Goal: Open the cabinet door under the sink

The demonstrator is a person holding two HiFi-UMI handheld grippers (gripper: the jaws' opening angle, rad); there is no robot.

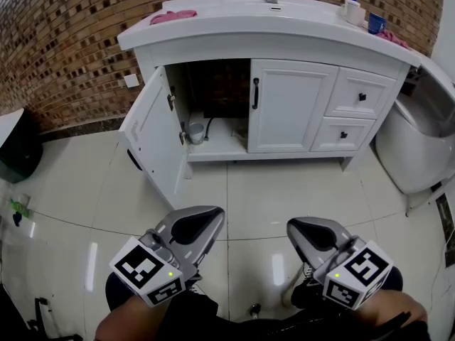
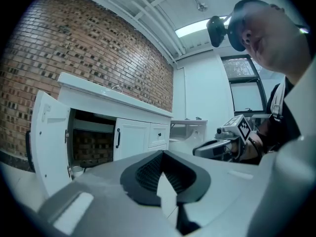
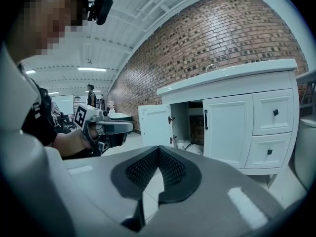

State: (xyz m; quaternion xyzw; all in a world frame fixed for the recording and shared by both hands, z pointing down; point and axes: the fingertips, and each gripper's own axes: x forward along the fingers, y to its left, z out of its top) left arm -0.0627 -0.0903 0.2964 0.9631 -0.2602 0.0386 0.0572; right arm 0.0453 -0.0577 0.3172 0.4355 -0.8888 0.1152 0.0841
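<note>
White panelled cabinet door [image 1: 151, 130] under white sink vanity [image 1: 284, 41], upper centre of frame: swung wide open to the left. Grey left gripper [image 1: 201, 222], lower left: jaw tips pressed together, nothing btwn. Grey right gripper [image 1: 313, 231], lower right: same, empty. Both well apart from door.

**No Words To Read**

I am finding no letters, numbers or brand names anywhere. The marker cube [image 1: 151, 272] on my left hand-held gripper [image 1: 215, 214] and its twin [image 1: 355, 275] on my right hand-held gripper [image 1: 295, 226] are showing only black-and-white square patterns. The white bottle [image 1: 352, 9] on the counter [image 1: 213, 23] is sitting too small for any label to be made out.
</note>
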